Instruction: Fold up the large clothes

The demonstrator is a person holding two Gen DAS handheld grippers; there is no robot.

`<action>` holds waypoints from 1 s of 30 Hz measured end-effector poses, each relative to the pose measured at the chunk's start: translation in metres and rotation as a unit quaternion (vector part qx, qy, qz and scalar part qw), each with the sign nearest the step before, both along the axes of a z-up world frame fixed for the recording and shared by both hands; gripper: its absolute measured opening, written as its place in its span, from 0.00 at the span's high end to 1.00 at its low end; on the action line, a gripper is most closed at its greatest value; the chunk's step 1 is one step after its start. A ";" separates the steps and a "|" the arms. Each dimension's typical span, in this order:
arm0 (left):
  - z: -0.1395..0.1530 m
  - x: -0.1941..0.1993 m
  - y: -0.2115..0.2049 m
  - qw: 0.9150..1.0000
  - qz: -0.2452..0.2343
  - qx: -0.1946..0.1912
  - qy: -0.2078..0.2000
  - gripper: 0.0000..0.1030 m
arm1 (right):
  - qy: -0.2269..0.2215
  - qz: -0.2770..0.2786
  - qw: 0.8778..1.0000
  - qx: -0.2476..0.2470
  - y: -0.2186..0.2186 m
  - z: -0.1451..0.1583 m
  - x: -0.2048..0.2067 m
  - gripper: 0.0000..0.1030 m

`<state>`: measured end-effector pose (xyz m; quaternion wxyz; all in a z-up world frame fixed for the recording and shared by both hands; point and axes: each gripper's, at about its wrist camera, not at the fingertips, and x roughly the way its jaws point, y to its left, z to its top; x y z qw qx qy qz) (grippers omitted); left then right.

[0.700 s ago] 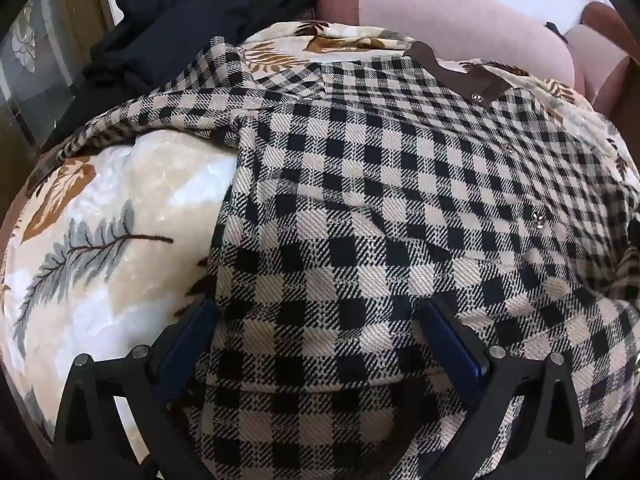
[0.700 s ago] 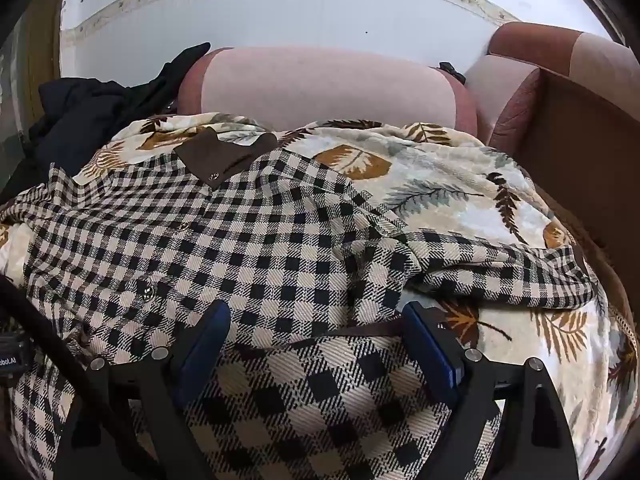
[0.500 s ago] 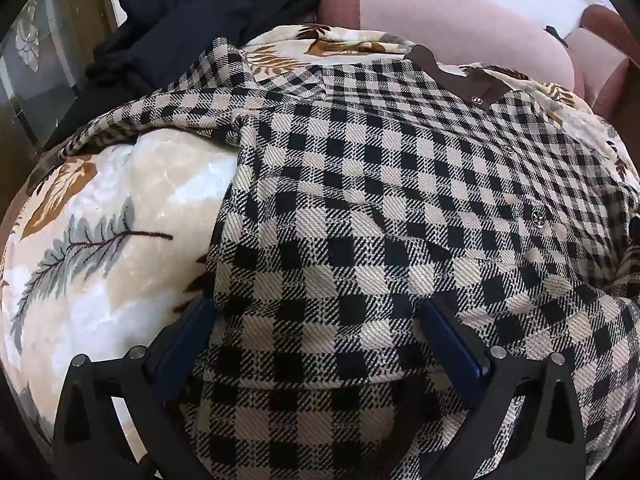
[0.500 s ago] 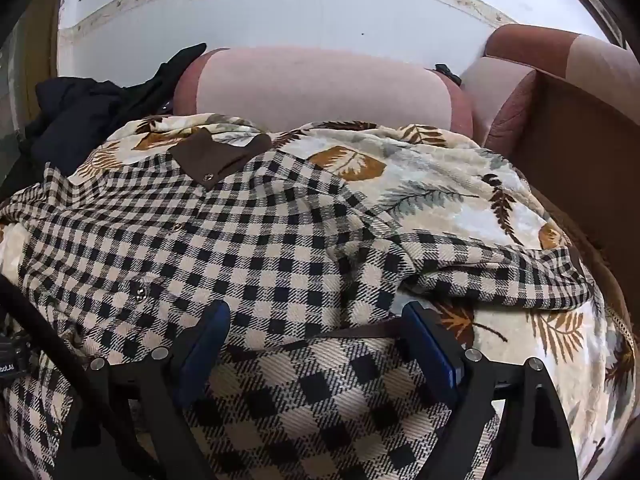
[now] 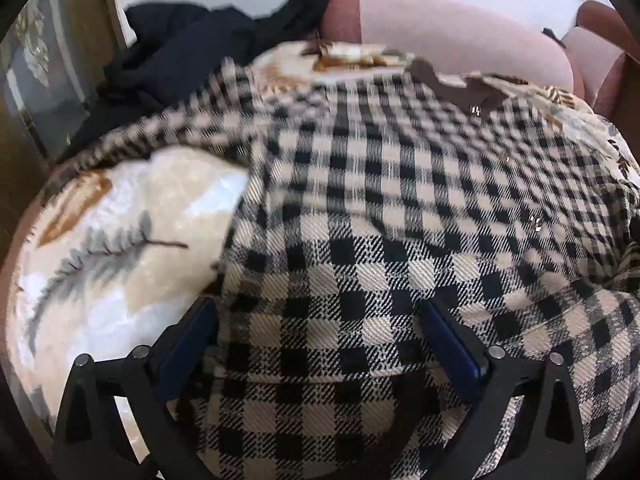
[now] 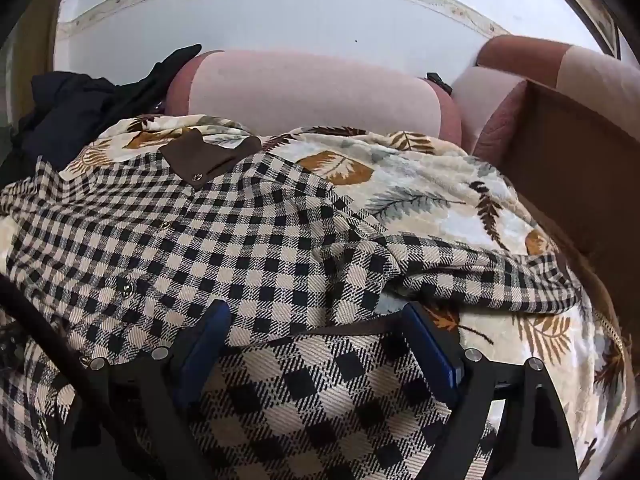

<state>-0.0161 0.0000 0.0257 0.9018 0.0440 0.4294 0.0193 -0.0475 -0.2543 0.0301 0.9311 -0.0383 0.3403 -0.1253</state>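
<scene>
Checked shirt (image 5: 380,208): black-and-cream check, spread front-up over the leaf-print blanket (image 5: 120,232); far part blurred in the left wrist view.
Dark clothing (image 5: 180,52): heaped at the far left, beyond the shirt's left sleeve (image 5: 168,136).
Left sleeve: runs out leftward across the blanket toward the dark heap.
Left gripper (image 5: 320,344): low over the near hem on the shirt's left side; blue-padded fingers (image 5: 188,344) set wide apart, checked cloth bunched between them. Whether the pads pinch the cloth, cannot tell.
Collar (image 6: 208,156): brown, with a metal snap, at the far end of the shirt near the pink backrest (image 6: 312,92).
Snap buttons (image 6: 128,289): in a line down the shirt front, left of the right gripper.
Right gripper (image 6: 316,340): low over the near hem on the shirt's right side; fingers (image 6: 430,344) likewise spread wide, a fold of checked cloth with a dark edge lying between them. Grip on the cloth, cannot tell.
Right sleeve (image 6: 480,276): lies out to the right over the blanket, rumpled.
Armrest (image 6: 560,80): pink and rust, at the far right, beside a brown panel (image 6: 568,152).
</scene>
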 end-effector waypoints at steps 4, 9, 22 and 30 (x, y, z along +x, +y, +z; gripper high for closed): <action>0.027 -0.014 0.000 0.997 -0.005 -0.002 -0.074 0.03 | -0.007 0.005 1.000 -0.005 0.000 0.004 -0.004 0.12; 0.065 -0.029 0.003 0.987 -0.005 -0.032 -0.159 0.03 | -0.023 -0.007 1.000 -0.008 -0.003 0.012 -0.010 0.12; 0.077 -0.044 0.005 0.982 0.001 -0.035 -0.187 0.03 | -0.033 -0.004 0.999 -0.016 0.000 0.017 -0.016 0.12; 0.093 -0.018 -0.002 0.984 0.031 -0.003 -0.175 0.03 | -0.024 0.015 1.000 -0.013 0.005 0.014 -0.013 0.12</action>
